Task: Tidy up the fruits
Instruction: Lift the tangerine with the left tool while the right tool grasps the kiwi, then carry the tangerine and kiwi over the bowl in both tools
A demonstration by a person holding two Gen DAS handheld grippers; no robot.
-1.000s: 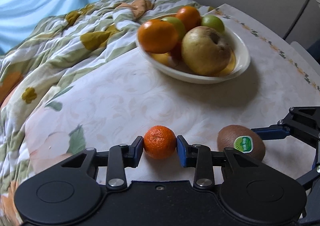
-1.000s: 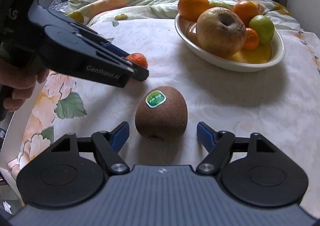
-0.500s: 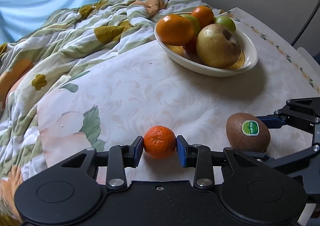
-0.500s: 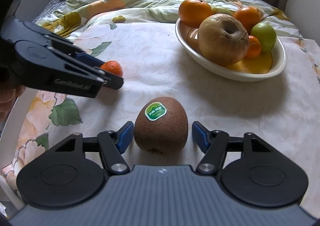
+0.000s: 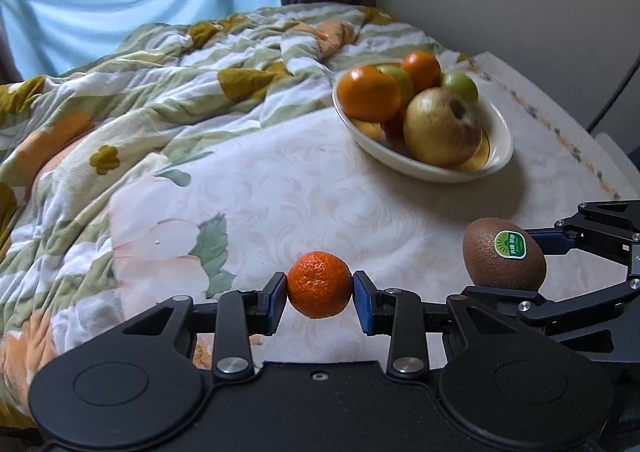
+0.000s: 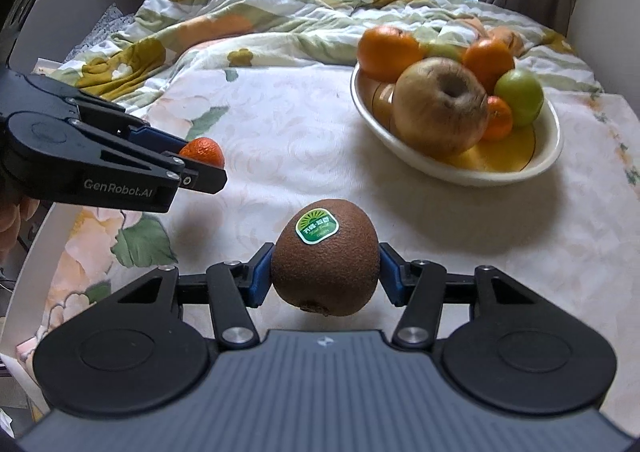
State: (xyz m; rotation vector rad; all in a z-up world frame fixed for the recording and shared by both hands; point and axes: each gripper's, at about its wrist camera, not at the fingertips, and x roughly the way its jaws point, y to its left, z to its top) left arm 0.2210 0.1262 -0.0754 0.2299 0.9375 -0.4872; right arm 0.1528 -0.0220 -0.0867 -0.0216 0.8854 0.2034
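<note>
your left gripper [image 5: 320,294] pinches the little orange [image 5: 319,284] just above the tablecloth [image 5: 280,192]. your right gripper [image 6: 326,272] is closing with the kiwi [image 6: 325,256] between its pads, touching both. the fruit bowl [image 6: 520,172] sits farther back.

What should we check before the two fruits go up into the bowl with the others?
1. Left gripper clamped on the small mandarin: ok, both pads press it.
2. Right gripper on the kiwi: jaws closing, pads at both its sides; firm hold cannot tell.
3. Mandarin off the tablecloth: ok, its shadow lies apart in the right wrist view.
4. Room in the white bowl: ok, a bare yellow patch shows at its near right side.
5. Path to the bowl: ok, nothing lies between.
6. Big apple steady: cannot tell.
</note>
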